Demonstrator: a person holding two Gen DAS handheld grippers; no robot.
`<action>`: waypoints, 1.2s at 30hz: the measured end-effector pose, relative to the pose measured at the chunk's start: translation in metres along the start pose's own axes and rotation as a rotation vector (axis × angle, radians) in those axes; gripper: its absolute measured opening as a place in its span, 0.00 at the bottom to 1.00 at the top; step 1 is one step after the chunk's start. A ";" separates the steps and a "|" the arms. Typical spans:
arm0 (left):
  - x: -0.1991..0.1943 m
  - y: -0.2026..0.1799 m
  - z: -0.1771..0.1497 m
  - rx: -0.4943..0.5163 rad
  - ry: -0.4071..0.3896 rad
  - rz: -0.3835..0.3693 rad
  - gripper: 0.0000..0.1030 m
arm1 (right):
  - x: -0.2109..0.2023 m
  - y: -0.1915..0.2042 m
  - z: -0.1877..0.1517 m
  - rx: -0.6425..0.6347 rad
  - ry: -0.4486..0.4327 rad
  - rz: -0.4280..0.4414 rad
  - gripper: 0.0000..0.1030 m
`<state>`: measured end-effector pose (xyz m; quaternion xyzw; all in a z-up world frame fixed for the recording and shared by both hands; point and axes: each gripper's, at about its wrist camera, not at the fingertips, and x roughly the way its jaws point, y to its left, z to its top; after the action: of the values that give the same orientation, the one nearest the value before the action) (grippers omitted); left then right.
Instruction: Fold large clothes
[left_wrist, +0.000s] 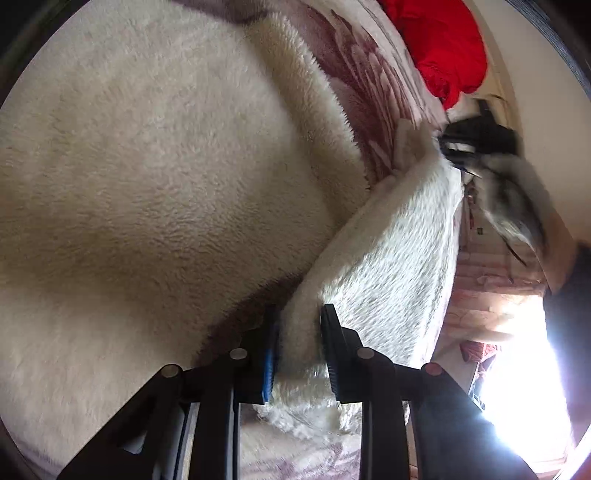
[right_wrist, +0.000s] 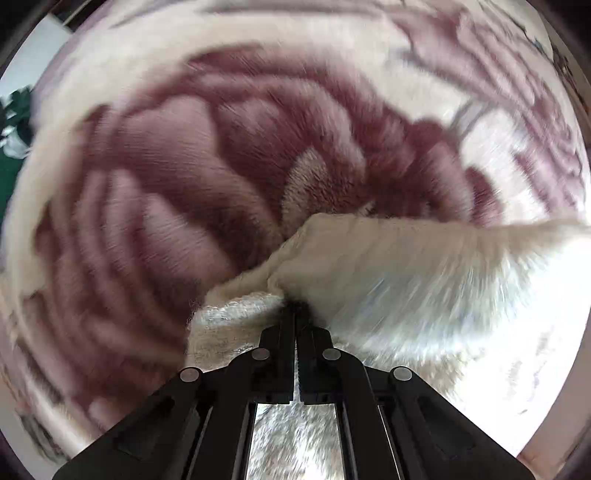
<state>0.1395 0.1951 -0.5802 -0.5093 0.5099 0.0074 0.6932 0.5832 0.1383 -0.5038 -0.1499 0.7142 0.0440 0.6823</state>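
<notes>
Holding the cream fleece garment (left_wrist: 155, 177) at two points, both grippers are already closed on it; the left gripper (left_wrist: 301, 334) pinches a thick folded edge between its pads, and the right gripper (right_wrist: 295, 314) is shut tight on a thin corner of the same cloth. From the left gripper the held edge runs as a stretched band away and to the right, toward the blurred shape of the other gripper, so I judge the long axis of this edge lies between the two hands; the large body of the garment spreads to the left and ahead of the left gripper. Under the right gripper, which points down, lies the flowered blanket (right_wrist: 192, 155), and the cloth fans out to its right. A red cloth (left_wrist: 439, 48) lies far ahead, well apart.
</notes>
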 end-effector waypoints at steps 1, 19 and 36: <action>-0.006 -0.007 -0.002 0.005 -0.017 0.012 0.19 | -0.018 0.002 -0.007 -0.021 -0.018 0.008 0.03; 0.137 -0.225 0.132 0.422 0.073 0.101 0.11 | -0.036 -0.160 -0.196 0.386 -0.038 0.286 0.23; 0.158 -0.250 0.134 0.523 0.069 0.244 0.08 | 0.002 -0.147 -0.138 0.280 0.142 0.283 0.26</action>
<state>0.4414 0.0906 -0.5239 -0.2484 0.5754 -0.0584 0.7771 0.4903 -0.0386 -0.4757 0.0453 0.7734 0.0292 0.6316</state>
